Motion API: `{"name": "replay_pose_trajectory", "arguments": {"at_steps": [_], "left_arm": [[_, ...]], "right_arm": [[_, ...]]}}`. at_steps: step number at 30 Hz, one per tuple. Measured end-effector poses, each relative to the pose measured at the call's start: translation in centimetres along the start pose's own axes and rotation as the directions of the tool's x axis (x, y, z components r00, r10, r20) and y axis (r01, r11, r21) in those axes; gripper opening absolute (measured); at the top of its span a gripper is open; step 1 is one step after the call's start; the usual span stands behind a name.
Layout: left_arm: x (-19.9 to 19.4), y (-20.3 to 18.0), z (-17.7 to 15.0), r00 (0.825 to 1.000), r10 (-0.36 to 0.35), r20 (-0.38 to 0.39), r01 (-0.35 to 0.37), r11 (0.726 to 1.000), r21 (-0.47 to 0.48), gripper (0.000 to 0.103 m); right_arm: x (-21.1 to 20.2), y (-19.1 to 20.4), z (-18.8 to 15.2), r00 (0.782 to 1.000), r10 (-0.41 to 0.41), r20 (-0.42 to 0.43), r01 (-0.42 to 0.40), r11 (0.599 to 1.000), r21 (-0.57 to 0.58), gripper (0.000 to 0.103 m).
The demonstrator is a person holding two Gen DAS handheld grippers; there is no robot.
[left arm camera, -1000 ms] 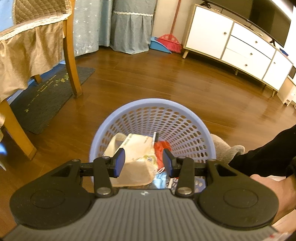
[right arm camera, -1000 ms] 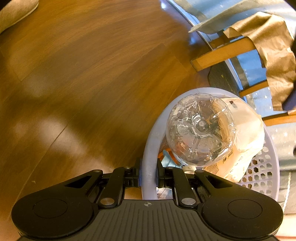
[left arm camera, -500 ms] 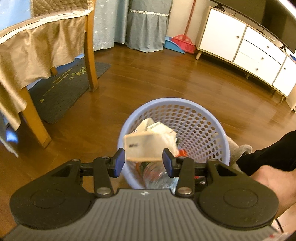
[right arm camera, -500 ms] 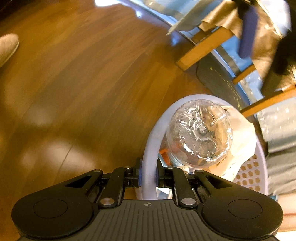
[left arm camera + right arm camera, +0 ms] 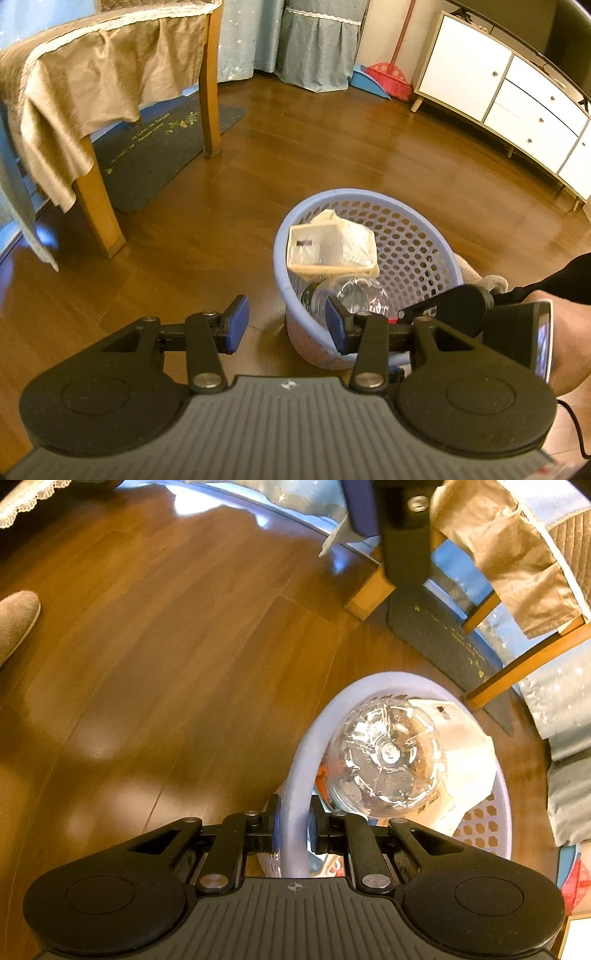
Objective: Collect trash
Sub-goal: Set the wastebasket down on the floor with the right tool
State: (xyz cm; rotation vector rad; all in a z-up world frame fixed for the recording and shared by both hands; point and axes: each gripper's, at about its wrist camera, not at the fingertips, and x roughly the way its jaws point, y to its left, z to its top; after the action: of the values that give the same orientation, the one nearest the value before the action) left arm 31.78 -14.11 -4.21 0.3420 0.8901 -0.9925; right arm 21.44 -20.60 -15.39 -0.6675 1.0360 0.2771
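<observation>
One claw, the right claw (image 5: 293,829), is clenching the basket (image 5: 295,786) rim at its 6 o'clock and should be lifting level; the left claw (image 5: 284,328) is hanging released.

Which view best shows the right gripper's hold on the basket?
The right wrist view: the right gripper is shut on the basket rim, seen close up. The left wrist view shows the basket whole, but that grip sits hidden behind the left gripper.
</observation>
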Motion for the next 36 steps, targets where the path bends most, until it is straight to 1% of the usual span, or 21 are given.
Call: {"name": "replay_pose_trajectory", "arguments": {"at_steps": [5, 9, 12, 17, 18, 19, 20, 22, 25, 27, 30, 34, 36], "left_arm": [[-0.8, 0.1, -0.6, 1.000, 0.012, -0.005, -0.012, 1.000, -0.019, 0.040], [-1.7, 0.0, -1.2, 1.000, 0.022, 0.000, -0.022, 0.999, -0.034, 0.050], [-2.4, -0.4, -1.5, 1.000, 0.029, -0.002, -0.029, 0.999, -0.041, 0.051], [-3.3, -1.3, -2.0, 0.999, 0.036, 0.001, -0.036, 0.998, -0.054, 0.059], [-3.6, -1.5, -2.1, 0.999, 0.040, 0.005, -0.040, 0.997, -0.059, 0.062], [-3.8, -1.7, -2.2, 0.999, 0.045, 0.009, -0.045, 0.997, -0.064, 0.067], [-4.1, -1.9, -2.3, 0.998, 0.053, 0.014, -0.052, 0.996, -0.070, 0.068], [-4.7, -2.3, -2.5, 0.998, 0.068, 0.017, -0.066, 0.994, -0.087, 0.076], [-5.6, -3.1, -2.9, 0.995, 0.097, 0.029, -0.093, 0.989, -0.116, 0.087], [-6.1, -3.9, -3.2, 0.993, 0.109, 0.035, -0.103, 0.986, -0.133, 0.090], [-6.8, -5.0, -3.9, 0.990, 0.133, 0.044, -0.123, 0.977, -0.177, 0.097], [-7.9, -6.7, -5.0, 0.986, 0.159, 0.043, -0.144, 0.961, -0.234, 0.102], [-8.4, -7.4, -5.5, 0.985, 0.170, 0.043, -0.153, 0.953, -0.262, 0.102]], "right_arm": [[-0.9, 0.5, -0.5, 1.000, -0.021, 0.004, 0.021, 0.999, -0.024, 0.010], [-1.9, 0.5, -1.0, 1.000, -0.027, 0.011, 0.027, 1.000, -0.013, 0.010], [-2.8, 0.5, -1.5, 1.000, -0.027, 0.014, 0.027, 1.000, 0.005, 0.010], [-5.6, 0.2, -2.3, 0.998, -0.040, 0.041, 0.038, 0.998, 0.057, 0.010], [-6.2, 0.1, -2.5, 0.998, -0.043, 0.047, 0.039, 0.997, 0.071, 0.010], [-6.9, 0.0, -2.6, 0.998, -0.046, 0.052, 0.041, 0.995, 0.090, 0.010], [-7.6, -0.3, -2.9, 0.997, -0.048, 0.058, 0.041, 0.992, 0.118, 0.010], [-8.9, -0.6, -3.4, 0.997, -0.050, 0.065, 0.038, 0.984, 0.172, 0.010], [-10.8, -1.5, -4.3, 0.996, -0.052, 0.071, 0.031, 0.962, 0.271, 0.010], [-12.0, -2.1, -4.8, 0.996, -0.047, 0.075, 0.019, 0.940, 0.340, 0.010], [-13.7, -3.0, -5.7, 0.995, -0.048, 0.084, 0.006, 0.899, 0.437, 0.010], [-15.7, -3.6, -7.1, 0.995, -0.056, 0.085, 0.003, 0.852, 0.523, 0.010], [-16.7, -3.8, -7.6, 0.994, -0.060, 0.087, 0.001, 0.828, 0.561, 0.014]]}}
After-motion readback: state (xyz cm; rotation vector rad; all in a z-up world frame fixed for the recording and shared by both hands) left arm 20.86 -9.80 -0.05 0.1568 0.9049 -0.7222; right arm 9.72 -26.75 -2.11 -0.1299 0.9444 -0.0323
